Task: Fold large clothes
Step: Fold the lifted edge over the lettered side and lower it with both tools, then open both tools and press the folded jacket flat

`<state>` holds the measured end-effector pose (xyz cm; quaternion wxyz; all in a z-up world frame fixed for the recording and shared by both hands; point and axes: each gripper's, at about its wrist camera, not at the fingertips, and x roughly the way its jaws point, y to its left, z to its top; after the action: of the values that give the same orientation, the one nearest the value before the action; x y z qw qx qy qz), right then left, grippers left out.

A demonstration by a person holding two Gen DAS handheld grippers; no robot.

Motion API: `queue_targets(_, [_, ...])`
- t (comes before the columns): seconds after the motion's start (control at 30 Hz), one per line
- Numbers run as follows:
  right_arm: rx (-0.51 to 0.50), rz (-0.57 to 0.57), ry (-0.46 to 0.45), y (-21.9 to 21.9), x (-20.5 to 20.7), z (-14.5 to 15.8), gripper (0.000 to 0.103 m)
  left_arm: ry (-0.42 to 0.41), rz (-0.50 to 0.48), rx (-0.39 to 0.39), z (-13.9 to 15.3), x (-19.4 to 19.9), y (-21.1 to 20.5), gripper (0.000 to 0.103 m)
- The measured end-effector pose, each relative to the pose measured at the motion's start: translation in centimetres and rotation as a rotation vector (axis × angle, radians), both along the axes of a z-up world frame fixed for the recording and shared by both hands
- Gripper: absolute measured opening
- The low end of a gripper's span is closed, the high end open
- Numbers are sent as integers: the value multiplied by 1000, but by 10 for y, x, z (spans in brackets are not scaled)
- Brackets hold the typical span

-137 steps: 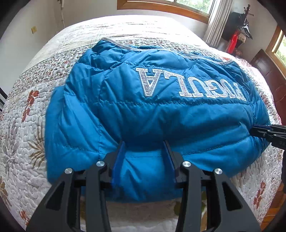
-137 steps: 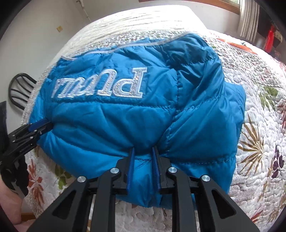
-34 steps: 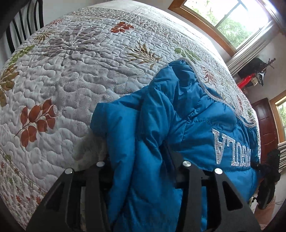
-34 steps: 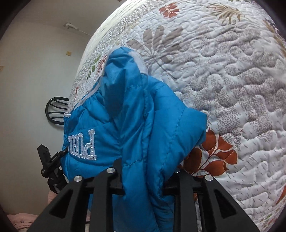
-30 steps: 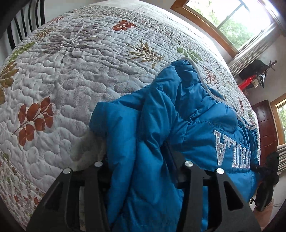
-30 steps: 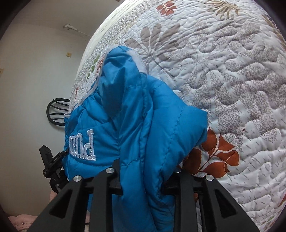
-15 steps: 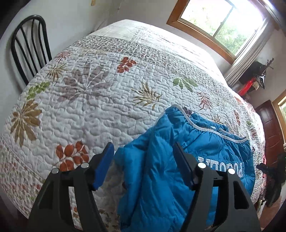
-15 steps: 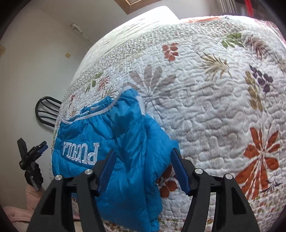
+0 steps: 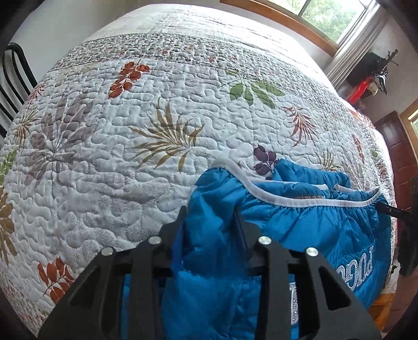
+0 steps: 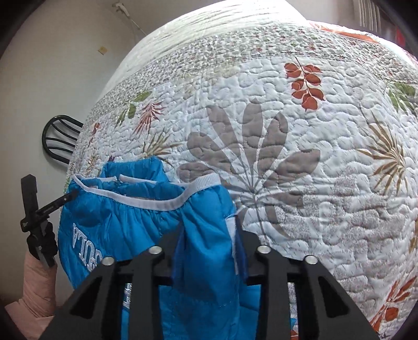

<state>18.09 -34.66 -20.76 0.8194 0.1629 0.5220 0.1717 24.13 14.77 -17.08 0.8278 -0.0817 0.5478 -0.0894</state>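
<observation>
A blue puffer jacket with a white-trimmed hem and silver lettering lies bunched at the near edge of the bed. My left gripper has its jaws closing, and a fold of the jacket's left end fills the gap between the pads. At the jacket's right end my right gripper is closing too, pinching a fold with a strip of white trim. Each view shows the other gripper at the far end: the right gripper and the left gripper.
The bed's leaf-patterned quilt stretches away beyond the jacket. A black chair stands left of the bed. A window, a dark wooden door and a red object are at the right. A pink sleeve shows at the lower left.
A second ago both grippers held thick folds of the jacket. They let go, pulled back open, and have now moved in again and closed on fabric near the white hem.
</observation>
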Motion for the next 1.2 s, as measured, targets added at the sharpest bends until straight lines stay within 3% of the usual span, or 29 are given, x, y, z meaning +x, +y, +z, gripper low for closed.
queue_targets(0.13, [29, -35, -21, -7, 9, 5, 18, -52, 49, -26, 8, 7, 4, 22])
queue_targets(0.23, [3, -65, 45, -9, 22, -15, 17, -23, 54, 0, -6, 17, 2, 22])
queue_targets(0.33, [49, -91, 103, -15, 30, -41, 18, 13, 42, 26, -28, 23, 0, 24])
queue_targets(0.5, [98, -107, 114, -22, 28, -45, 18, 23, 46, 11, -36, 27, 5, 30])
queue_targets(0.57, [72, -106, 101, -20, 25, -37, 22, 36, 49, 10, -32, 29, 6, 33])
queue_targets(0.6, [51, -114, 91, -20, 22, -32, 32, 41, 55, 11, -28, 29, 8, 39])
queue_targets(0.67, [-20, -143, 64, -21, 11, -16, 46, 37, 77, 14, -16, 27, 14, 50])
queue_targets(0.8, [-92, -157, -18, -20, -28, 20, 46, -26, 117, 19, 17, 6, 31, 52])
queue_targets(0.93, [-166, -110, -71, 9, -79, 49, 43, -85, 98, 51, 52, -32, 25, 52])
queue_targets(1.2, [-252, -40, -51, 114, -152, 47, 34, -84, -108, 95, 58, -117, -55, 52])
